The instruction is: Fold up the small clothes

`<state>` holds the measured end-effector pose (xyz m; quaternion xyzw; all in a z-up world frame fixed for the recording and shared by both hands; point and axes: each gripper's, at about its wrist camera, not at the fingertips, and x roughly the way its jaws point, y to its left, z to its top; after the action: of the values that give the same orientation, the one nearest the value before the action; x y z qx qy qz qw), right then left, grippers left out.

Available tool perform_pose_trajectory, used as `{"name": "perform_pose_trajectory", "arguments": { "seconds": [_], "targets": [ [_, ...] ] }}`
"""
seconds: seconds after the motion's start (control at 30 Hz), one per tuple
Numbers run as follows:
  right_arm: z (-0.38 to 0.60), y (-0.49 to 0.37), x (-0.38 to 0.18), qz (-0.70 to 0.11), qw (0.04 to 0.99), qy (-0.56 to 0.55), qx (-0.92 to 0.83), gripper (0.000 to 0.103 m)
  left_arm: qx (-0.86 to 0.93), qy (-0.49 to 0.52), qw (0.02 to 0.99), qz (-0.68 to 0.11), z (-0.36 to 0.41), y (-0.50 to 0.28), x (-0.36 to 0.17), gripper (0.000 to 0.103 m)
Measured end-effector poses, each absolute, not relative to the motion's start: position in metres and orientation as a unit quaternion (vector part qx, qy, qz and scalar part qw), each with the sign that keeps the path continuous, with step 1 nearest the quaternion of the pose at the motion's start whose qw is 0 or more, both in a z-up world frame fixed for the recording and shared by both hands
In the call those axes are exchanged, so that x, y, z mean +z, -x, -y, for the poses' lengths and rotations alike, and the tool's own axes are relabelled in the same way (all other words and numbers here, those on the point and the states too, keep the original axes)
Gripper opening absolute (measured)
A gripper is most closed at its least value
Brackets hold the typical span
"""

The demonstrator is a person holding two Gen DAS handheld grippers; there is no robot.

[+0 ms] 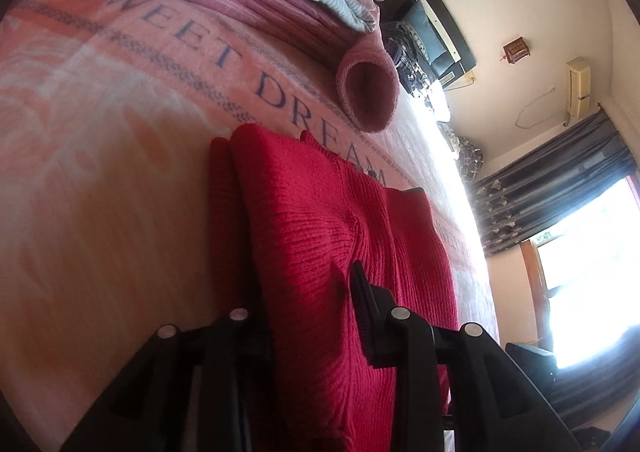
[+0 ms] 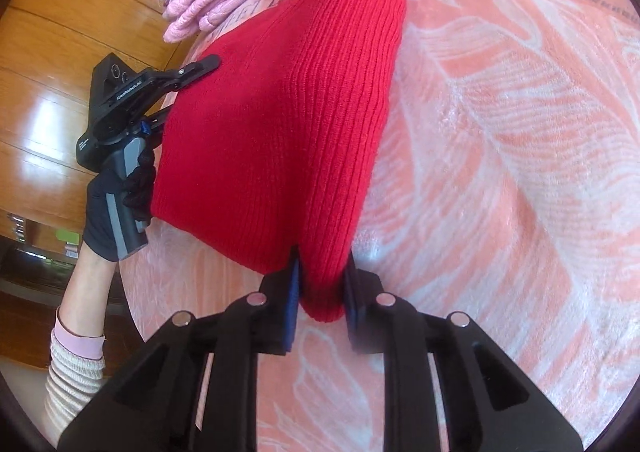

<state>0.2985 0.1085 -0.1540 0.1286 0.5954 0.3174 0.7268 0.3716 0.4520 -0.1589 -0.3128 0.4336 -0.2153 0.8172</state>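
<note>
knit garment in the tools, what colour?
Solid red sweater, ribbed knit, no pattern. Shows best in the right wrist view.

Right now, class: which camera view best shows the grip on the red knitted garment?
The right wrist view. There the right gripper pinches a corner of the red knitted garment, and the left gripper holds the far edge. The left wrist view shows fabric filling its own fingers, hiding the contact.

Daylight from the blown-out window (image 1: 592, 276) glares; fisheye edges curve and darken
</note>
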Motion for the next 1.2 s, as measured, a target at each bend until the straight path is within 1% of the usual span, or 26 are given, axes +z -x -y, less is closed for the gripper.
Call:
{"name": "perform_pose_trajectory", "arguments": {
  "seconds": [0.03,0.1,0.17,0.27,0.4,0.47,0.5,0.53,0.57,0.67,0.77,0.9,0.93,1.0,1.07,1.1,1.17,1.2],
  "targets": [
    [-0.109,-0.299,-0.154,-0.595,0.726,-0.13,0.319,0.021,-0.212,0.312,0.82,-0.431,-0.455,-0.36,-0.153,0.04],
    [-0.108,-0.297,-0.158,-0.596,0.724,-0.133,0.321,0.023,-0.203,0.301,0.829,-0.425,-0.458,-0.331,-0.143,0.043],
    [-0.106,-0.295,-0.161,-0.596,0.723,-0.135,0.322,0.024,-0.209,0.283,0.837,-0.418,-0.457,-0.299,-0.136,0.046],
    [-0.106,-0.293,-0.16,-0.596,0.725,-0.13,0.32,0.024,-0.214,0.261,0.84,-0.424,-0.445,-0.268,-0.136,0.046],
    [-0.117,-0.294,-0.159,-0.592,0.733,-0.112,0.316,0.025,-0.202,0.249,0.832,-0.453,-0.431,-0.259,-0.148,0.046],
    [-0.118,-0.295,-0.159,-0.593,0.733,-0.112,0.316,0.025,-0.192,0.242,0.829,-0.466,-0.426,-0.259,-0.158,0.042],
    [-0.118,-0.295,-0.16,-0.592,0.732,-0.112,0.316,0.025,-0.185,0.241,0.828,-0.472,-0.426,-0.258,-0.161,0.036],
    [-0.118,-0.295,-0.16,-0.592,0.732,-0.112,0.318,0.025,-0.18,0.242,0.828,-0.474,-0.427,-0.257,-0.162,0.019],
    [-0.118,-0.296,-0.161,-0.592,0.731,-0.113,0.319,0.025,-0.18,0.244,0.829,-0.47,-0.428,-0.255,-0.161,0.013],
    [-0.118,-0.297,-0.161,-0.592,0.731,-0.114,0.321,0.025,-0.172,0.235,0.833,-0.471,-0.436,-0.254,-0.159,0.008],
    [-0.118,-0.295,-0.16,-0.59,0.733,-0.106,0.321,0.025,-0.166,0.243,0.824,-0.484,-0.443,-0.255,-0.174,0.008],
    [-0.121,-0.293,-0.158,-0.587,0.738,-0.092,0.318,0.025,-0.183,0.264,0.816,-0.48,-0.448,-0.257,-0.183,0.009],
    [-0.122,-0.293,-0.157,-0.588,0.738,-0.093,0.317,0.025,-0.188,0.271,0.812,-0.481,-0.45,-0.257,-0.182,0.01],
    [-0.122,-0.294,-0.157,-0.589,0.737,-0.096,0.319,0.026,-0.188,0.29,0.806,-0.48,-0.456,-0.255,-0.179,0.018],
    [-0.121,-0.295,-0.157,-0.588,0.735,-0.098,0.322,0.027,-0.177,0.298,0.811,-0.471,-0.464,-0.255,-0.17,0.037],
    [-0.121,-0.295,-0.157,-0.588,0.735,-0.097,0.322,0.027,-0.17,0.297,0.817,-0.463,-0.467,-0.255,-0.165,0.04],
    [-0.121,-0.294,-0.158,-0.587,0.737,-0.094,0.323,0.027,-0.165,0.306,0.822,-0.45,-0.474,-0.26,-0.158,0.051],
    [-0.121,-0.294,-0.158,-0.587,0.737,-0.092,0.322,0.027,-0.168,0.314,0.82,-0.448,-0.476,-0.265,-0.157,0.053]
  ]
}}
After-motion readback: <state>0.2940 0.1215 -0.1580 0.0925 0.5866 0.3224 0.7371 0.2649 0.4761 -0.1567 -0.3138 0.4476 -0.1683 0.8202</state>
